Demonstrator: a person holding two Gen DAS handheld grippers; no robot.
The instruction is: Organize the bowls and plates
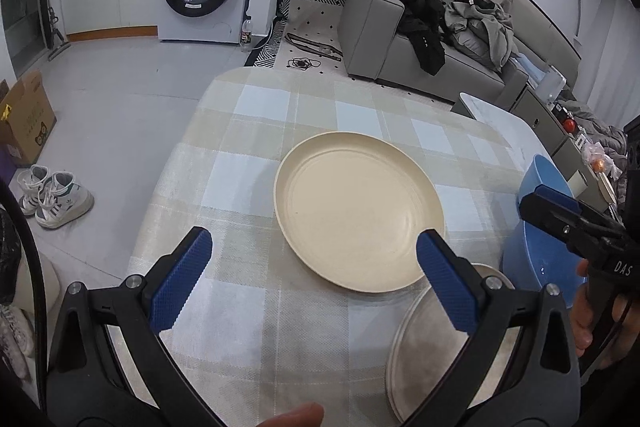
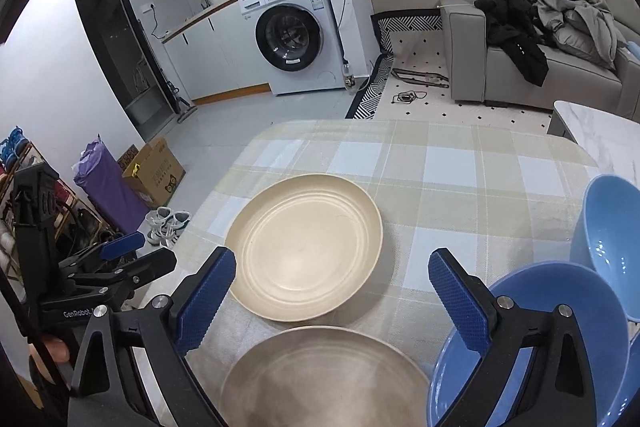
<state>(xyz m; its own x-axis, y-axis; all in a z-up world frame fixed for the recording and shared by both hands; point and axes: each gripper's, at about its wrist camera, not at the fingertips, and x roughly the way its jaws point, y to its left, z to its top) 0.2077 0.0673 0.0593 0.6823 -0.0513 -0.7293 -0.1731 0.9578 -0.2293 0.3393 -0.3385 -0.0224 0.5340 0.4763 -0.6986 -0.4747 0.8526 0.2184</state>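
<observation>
Hovering over a checked tablecloth, both grippers gape apart, holding nothing.
Cream plate looks light, stiff, slippery; pinch its raised rim.

Table with checked cloth — cream plate, grey plate, 2 blue bowls.

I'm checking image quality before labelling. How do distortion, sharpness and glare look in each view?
Left wrist view: strong fisheye bending with dark corners; cream plate sharp, no glare. Right wrist view: same bending; small highlights on the far blue bowl; grey plate shows soft mottled reflections at the bottom edge.
</observation>
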